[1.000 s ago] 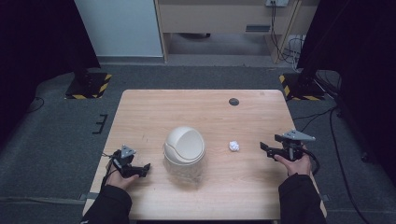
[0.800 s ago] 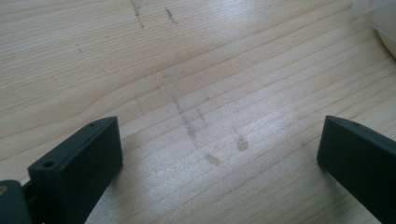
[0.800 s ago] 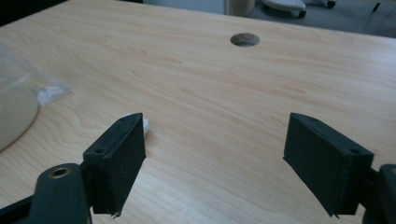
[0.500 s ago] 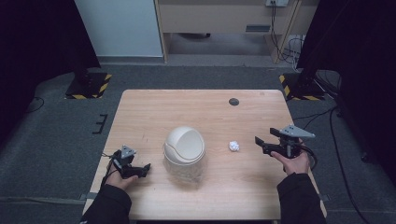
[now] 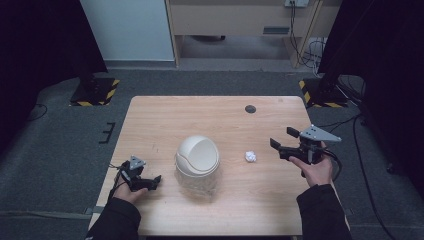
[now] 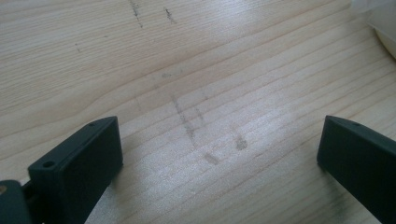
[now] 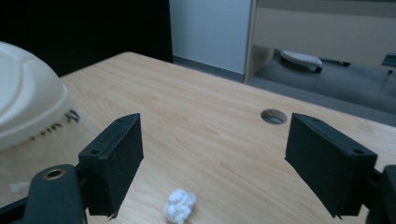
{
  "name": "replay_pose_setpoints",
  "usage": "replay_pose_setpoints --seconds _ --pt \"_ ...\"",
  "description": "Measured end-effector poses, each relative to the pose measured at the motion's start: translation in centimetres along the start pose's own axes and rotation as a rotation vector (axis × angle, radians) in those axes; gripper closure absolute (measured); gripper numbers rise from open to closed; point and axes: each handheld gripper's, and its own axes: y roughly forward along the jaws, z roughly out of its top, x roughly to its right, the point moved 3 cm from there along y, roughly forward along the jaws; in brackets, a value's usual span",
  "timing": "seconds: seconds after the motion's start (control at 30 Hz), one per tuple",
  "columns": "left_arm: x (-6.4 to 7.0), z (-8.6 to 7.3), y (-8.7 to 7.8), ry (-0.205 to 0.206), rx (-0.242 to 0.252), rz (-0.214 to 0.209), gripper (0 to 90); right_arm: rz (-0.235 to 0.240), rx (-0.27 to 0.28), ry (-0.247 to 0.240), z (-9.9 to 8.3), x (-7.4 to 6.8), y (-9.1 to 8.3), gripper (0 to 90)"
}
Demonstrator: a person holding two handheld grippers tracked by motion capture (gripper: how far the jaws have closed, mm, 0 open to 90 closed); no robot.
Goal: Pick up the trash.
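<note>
wooden table (image 5: pixel 165 120), cable hole (image 5: pixel 250 109), grey carpet (image 5: pixel 60 150)

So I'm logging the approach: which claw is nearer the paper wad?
The right claw, open and facing the paper wad. The left claw sits beyond the domed bin.

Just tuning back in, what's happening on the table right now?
A person holds a pair of tongs in each hand at a wooden table. The right tongs, open, point at a small white paper wad lying just ahead of them, not yet touching it. The left tongs, also open, sit low over the table beside a clear bin with a cream swing lid. Neither pair grips anything, and the wad lies between the bin and the right tongs.
</note>
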Motion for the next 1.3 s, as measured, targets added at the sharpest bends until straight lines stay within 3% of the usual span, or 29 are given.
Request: replay_pose_setpoints --seconds 0.5,0.83,1.17,1.3 --pt "0.0 0.0 0.0 0.0 0.0 0.0 0.0 0.077 0.118 -0.01 4.4 -2.4 -0.2 19.2" --pt "0.0 0.0 0.0 0.001 0.0 0.0 0.0 0.108 0.139 -0.012 5.6 -3.6 -0.1 18.6" --pt "0.0 0.0 0.0 0.0 0.001 0.001 0.0 0.147 0.145 -0.018 6.7 -5.5 1.2 18.9" --pt "0.0 0.0 0.0 0.0 0.0 0.001 0.0 0.167 0.144 0.001 6.6 -5.9 1.8 18.9"
